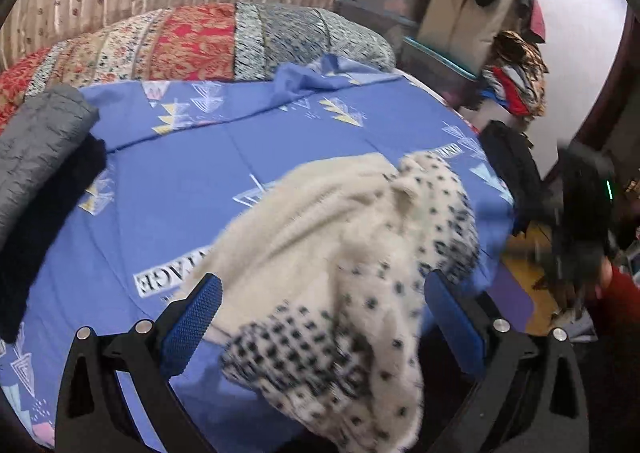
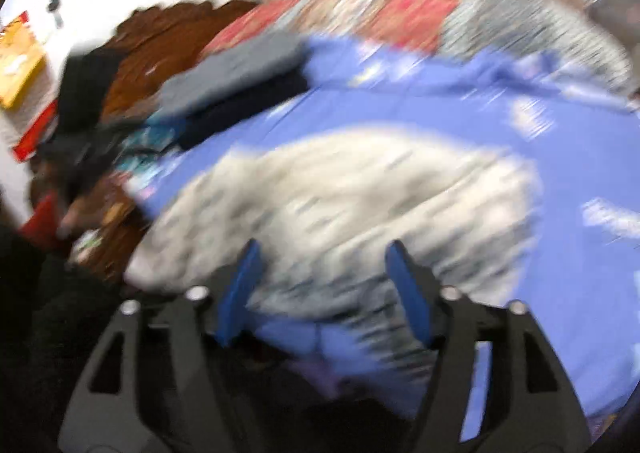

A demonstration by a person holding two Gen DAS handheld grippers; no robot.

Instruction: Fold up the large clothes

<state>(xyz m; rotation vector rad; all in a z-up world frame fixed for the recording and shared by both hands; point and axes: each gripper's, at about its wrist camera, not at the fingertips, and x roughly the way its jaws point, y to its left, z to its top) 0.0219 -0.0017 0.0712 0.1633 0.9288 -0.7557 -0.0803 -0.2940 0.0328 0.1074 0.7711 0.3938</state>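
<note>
A cream garment with black dots (image 1: 340, 253) lies crumpled on the blue patterned bed sheet (image 1: 180, 173). My left gripper (image 1: 320, 313) is open just above its near end, one finger on each side, holding nothing. In the right wrist view, which is motion-blurred, the same garment (image 2: 340, 197) lies ahead. My right gripper (image 2: 324, 273) is open over its near edge and empty. The right gripper also shows at the right edge of the left wrist view (image 1: 580, 213), beside the bed.
Folded grey and dark clothes (image 1: 36, 157) are stacked at the bed's left side. A patchwork quilt (image 1: 180, 41) lies at the back by a curtain. Boxes piled with clothes (image 1: 472, 25) stand right of the bed. A brown wooden headboard (image 2: 160, 49) is at left.
</note>
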